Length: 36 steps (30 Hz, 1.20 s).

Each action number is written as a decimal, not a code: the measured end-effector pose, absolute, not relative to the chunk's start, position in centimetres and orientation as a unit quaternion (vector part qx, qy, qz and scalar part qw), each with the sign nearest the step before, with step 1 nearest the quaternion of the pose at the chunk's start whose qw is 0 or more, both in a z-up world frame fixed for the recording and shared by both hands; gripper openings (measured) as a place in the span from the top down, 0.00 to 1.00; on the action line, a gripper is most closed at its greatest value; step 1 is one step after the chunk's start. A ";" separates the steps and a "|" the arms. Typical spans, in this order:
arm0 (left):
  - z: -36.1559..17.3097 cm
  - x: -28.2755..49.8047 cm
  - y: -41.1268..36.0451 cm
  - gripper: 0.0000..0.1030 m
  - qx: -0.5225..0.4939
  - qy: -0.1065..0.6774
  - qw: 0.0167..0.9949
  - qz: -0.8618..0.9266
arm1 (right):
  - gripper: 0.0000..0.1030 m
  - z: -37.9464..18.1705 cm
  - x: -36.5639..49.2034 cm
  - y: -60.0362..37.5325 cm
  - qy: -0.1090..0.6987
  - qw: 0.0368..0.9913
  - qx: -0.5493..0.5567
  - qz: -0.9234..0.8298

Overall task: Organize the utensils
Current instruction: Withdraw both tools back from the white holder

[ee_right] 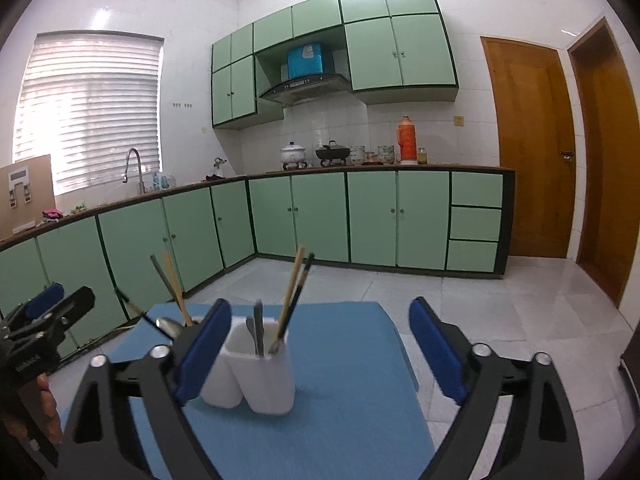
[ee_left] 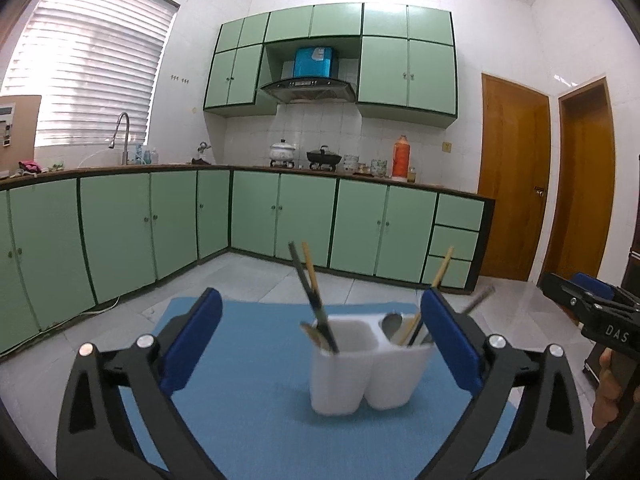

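Blue-padded fingers of the left gripper (ee_left: pixel 320 340) stand wide apart with nothing between the pads, low over the blue mat (ee_left: pixel 248 420). On that mat, ahead of the left gripper and nearer its right finger, stands the white two-cup holder (ee_left: pixel 360 376), upright. Its left cup holds a dark chopstick and a pale wooden chopstick (ee_left: pixel 310 276) leaning away from the camera; its right cup, partly hidden behind the right finger, holds a spoon (ee_left: pixel 391 322) and more sticks.

From the right wrist view, the right gripper (ee_right: pixel 320 344) is also spread wide and grips nothing. Here the holder (ee_right: pixel 260 372) sits just beside the right gripper's left finger, which covers part of one cup. The near cup shows metal handles (ee_right: pixel 258 330) and a pair of chopsticks (ee_right: pixel 292 292) tilted to the right. Each gripper shows at the edge of the other's view, well apart from the holder. Behind the mat run green cabinets (ee_right: pixel 320 216).
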<state>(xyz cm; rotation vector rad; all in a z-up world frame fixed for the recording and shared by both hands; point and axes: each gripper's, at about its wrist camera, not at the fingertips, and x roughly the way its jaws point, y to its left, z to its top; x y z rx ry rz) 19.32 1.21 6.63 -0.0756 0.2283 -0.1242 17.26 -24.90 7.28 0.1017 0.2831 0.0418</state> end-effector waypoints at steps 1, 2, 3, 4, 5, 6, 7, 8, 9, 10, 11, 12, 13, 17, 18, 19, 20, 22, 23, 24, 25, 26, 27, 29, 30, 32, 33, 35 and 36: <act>6.4 18.8 1.2 0.05 -0.037 0.119 0.990 -0.061 | 0.09 7.1 16.8 -24.9 0.145 0.988 0.050 0.022; 6.2 18.3 1.3 0.05 -0.034 0.128 0.990 -0.057 | 0.08 6.9 16.5 -25.0 0.148 0.988 0.049 0.023; 5.9 17.9 1.4 0.05 -0.032 0.135 0.989 -0.052 | 0.06 6.7 15.9 -25.0 0.152 0.987 0.048 0.024; 5.6 17.6 1.7 0.05 -0.030 0.140 0.988 -0.050 | 0.06 6.5 15.5 -25.0 0.154 0.987 0.047 0.024; 5.3 17.2 1.7 0.05 -0.026 0.149 0.987 -0.047 | 0.06 6.3 15.0 -25.1 0.156 0.986 0.047 0.022; 5.1 16.9 1.8 0.05 -0.023 0.157 0.986 -0.046 | 0.06 6.2 14.7 -25.2 0.160 0.986 0.047 0.020; 4.7 16.5 1.7 0.05 -0.021 0.166 0.985 -0.047 | 0.06 5.8 14.3 -25.1 0.168 0.985 0.047 0.018; 4.4 16.1 1.8 0.05 -0.020 0.179 0.983 -0.048 | 0.06 5.5 14.1 -25.1 0.175 0.983 0.047 0.017; 4.0 15.8 1.9 0.05 -0.020 0.190 0.980 -0.048 | 0.06 5.1 13.8 -25.1 0.182 0.982 0.047 0.017; 3.8 15.5 2.0 0.05 -0.019 0.197 0.979 -0.047 | 0.06 4.6 13.4 -25.0 0.193 0.980 0.046 0.018; 3.5 15.1 2.0 0.05 -0.017 0.208 0.977 -0.049 | 0.06 4.3 13.1 -24.9 0.199 0.979 0.045 0.019; 3.2 14.8 2.0 0.05 -0.014 0.215 0.975 -0.049 | 0.06 4.0 12.8 -24.8 0.206 0.977 0.043 0.020; 3.0 14.6 2.0 0.05 -0.012 0.221 0.974 -0.047 | 0.06 3.8 12.6 -24.6 0.210 0.977 0.042 0.020; 2.2 12.9 2.3 0.05 -0.012 0.242 0.969 -0.044 | 0.06 3.0 11.5 -24.1 0.232 0.972 0.037 0.029; 2.1 12.5 2.3 0.05 -0.014 0.244 0.969 -0.043 | 0.06 2.9 11.2 -23.9 0.239 0.970 0.037 0.033; 2.0 12.1 2.4 0.05 -0.015 0.248 0.968 -0.040 | 0.06 2.8 11.1 -23.9 0.244 0.968 0.037 0.036; 2.0 11.9 2.4 0.05 -0.016 0.251 0.967 -0.038 | 0.06 2.8 10.9 -23.8 0.248 0.967 0.039 0.039; 2.1 11.2 2.5 0.05 -0.018 0.255 0.966 -0.031 | 0.06 2.8 10.4 -23.5 0.257 0.964 0.044 0.046; 2.1 11.1 2.4 0.05 -0.018 0.256 0.966 -0.030 | 0.06 2.8 10.2 -23.3 0.262 0.963 0.045 0.048; 2.3 10.8 2.4 0.05 -0.019 0.259 0.965 -0.030 | 0.06 2.9 10.0 -23.0 0.270 0.961 0.043 0.049; 2.5 10.7 2.2 0.05 -0.020 0.259 0.965 -0.031 | 0.06 3.0 10.0 -22.8 0.276 0.959 0.042 0.050; 2.7 10.5 2.1 0.05 -0.022 0.260 0.965 -0.033 | 0.06 3.1 10.0 -22.6 0.284 0.956 0.042 0.051; 2.9 10.3 2.1 0.05 -0.025 0.261 0.964 -0.035 | 0.06 3.0 10.0 -22.6 0.290 0.955 0.043 0.053; 3.3 10.0 2.0 0.05 -0.027 0.263 0.964 -0.038 | 0.06 3.4 10.0 -22.4 0.302 0.950 0.048 0.057; 3.5 9.9 1.9 0.05 -0.026 0.265 0.963 -0.038 | 0.06 3.5 10.0 -22.4 0.304 0.950 0.049 0.058; 3.9 9.7 1.6 0.05 -0.019 0.267 0.963 -0.038 | 0.06 3.9 9.8 -22.3 0.305 0.950 0.045 0.056; 4.1 9.6 1.6 0.05 -0.017 0.267 0.963 -0.038 | 0.06 4.1 9.8 -22.3 0.304 0.950 0.043 0.055; 4.5 9.5 1.4 0.05 -0.016 0.265 0.963 -0.037 | 0.06 4.5 9.7 -22.3 0.305 0.950 0.041 0.054; 4.6 9.5 1.3 0.05 -0.015 0.266 0.963 -0.037 | 0.06 4.8 9.7 -22.4 0.304 0.950 0.040 0.053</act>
